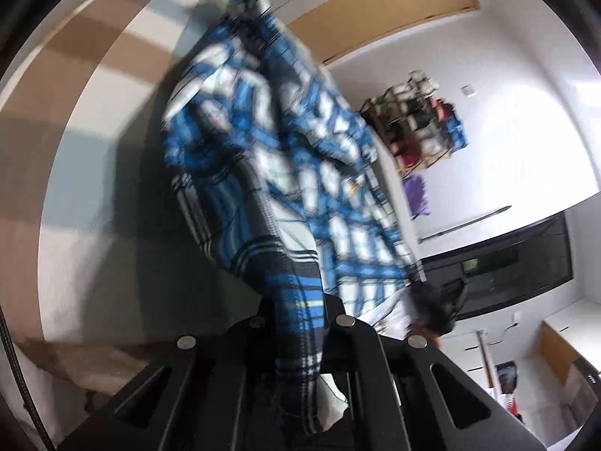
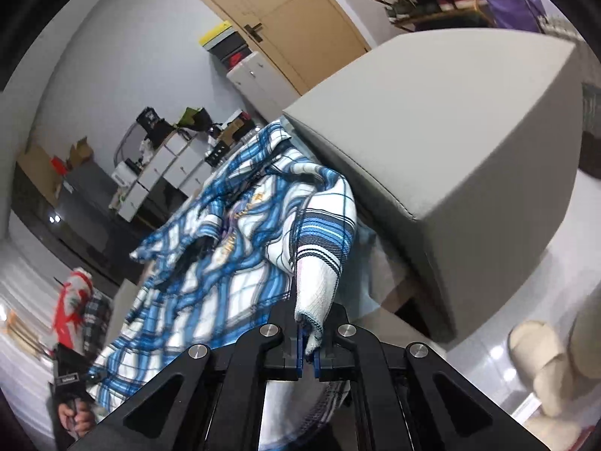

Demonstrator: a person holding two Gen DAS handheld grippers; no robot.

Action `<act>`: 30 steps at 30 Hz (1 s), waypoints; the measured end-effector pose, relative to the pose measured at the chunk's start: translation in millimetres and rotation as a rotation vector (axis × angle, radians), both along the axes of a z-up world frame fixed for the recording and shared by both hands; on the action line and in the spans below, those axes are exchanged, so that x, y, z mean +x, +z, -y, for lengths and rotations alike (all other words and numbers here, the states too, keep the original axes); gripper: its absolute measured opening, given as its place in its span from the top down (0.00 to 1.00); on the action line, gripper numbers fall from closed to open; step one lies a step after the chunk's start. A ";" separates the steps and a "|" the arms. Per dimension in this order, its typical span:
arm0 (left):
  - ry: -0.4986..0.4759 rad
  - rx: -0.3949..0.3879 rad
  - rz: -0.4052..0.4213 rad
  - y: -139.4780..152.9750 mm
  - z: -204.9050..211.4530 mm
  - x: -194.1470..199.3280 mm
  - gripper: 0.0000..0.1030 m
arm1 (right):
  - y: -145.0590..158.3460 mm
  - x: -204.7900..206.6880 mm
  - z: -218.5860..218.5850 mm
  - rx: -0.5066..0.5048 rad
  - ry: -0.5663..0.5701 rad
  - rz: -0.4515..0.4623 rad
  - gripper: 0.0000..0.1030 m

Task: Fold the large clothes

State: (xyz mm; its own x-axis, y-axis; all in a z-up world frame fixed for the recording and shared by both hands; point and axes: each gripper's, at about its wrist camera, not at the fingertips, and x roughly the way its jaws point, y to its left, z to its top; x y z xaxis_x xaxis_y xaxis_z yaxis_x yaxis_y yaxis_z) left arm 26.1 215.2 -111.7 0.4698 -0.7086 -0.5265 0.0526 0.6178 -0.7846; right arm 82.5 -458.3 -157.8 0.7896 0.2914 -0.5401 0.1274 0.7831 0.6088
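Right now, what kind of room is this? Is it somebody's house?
Probably a room in a home. There is a wooden shoe rack full of shoes against the white wall, a tan wooden door, and a blue and white checked shirt beside a grey padded seat.

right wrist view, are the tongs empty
No, the right tongs are shut on a striped cuff of the blue and white plaid garment, which bunches up between their fingers.

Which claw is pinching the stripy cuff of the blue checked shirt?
The right claw: its cuff has white ribbing with dark and blue stripes. The left claw also grips the shirt, but its view is too blurred to tell.
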 end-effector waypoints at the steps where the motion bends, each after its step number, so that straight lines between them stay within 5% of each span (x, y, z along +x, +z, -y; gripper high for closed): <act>1: 0.007 0.002 0.016 8.9 0.4 2.7 0.99 | 5.2 1.6 0.3 0.011 0.002 0.010 0.97; 7: 0.031 -0.005 0.079 39.0 4.6 14.3 0.99 | 48.4 13.2 -8.1 -0.008 0.030 0.078 0.97; 17: 0.051 0.043 -0.089 -20.3 2.6 4.5 0.95 | 13.8 17.8 -3.5 -0.002 0.027 -0.032 0.97; 18: 0.044 0.048 -0.101 -20.7 4.0 4.0 0.83 | 11.7 18.1 -4.1 0.002 0.034 -0.034 0.97; 19: 0.037 0.060 -0.120 -23.0 6.3 4.5 0.58 | 10.5 18.4 -4.9 0.004 0.044 -0.036 0.97; 21: 0.023 0.089 -0.142 -24.1 12.5 4.9 0.28 | 8.9 21.5 -10.4 0.004 0.067 -0.045 0.97; 27: -0.012 0.164 -0.085 -16.2 24.3 6.7 0.28 | -0.8 37.7 -28.3 -0.026 0.110 -0.092 0.94; 30: -0.070 0.222 -0.134 -21.4 31.4 8.4 0.44 | -7.4 42.8 -33.8 -0.047 0.119 -0.114 0.94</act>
State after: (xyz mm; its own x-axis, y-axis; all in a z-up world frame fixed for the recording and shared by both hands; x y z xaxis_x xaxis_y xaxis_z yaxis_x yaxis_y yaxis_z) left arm 34.5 183.8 -133.1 0.3395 -0.5970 -0.7268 0.0059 0.7741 -0.6331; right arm 125.3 -424.5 -165.2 0.6840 0.3513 -0.6393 0.0985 0.8239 0.5581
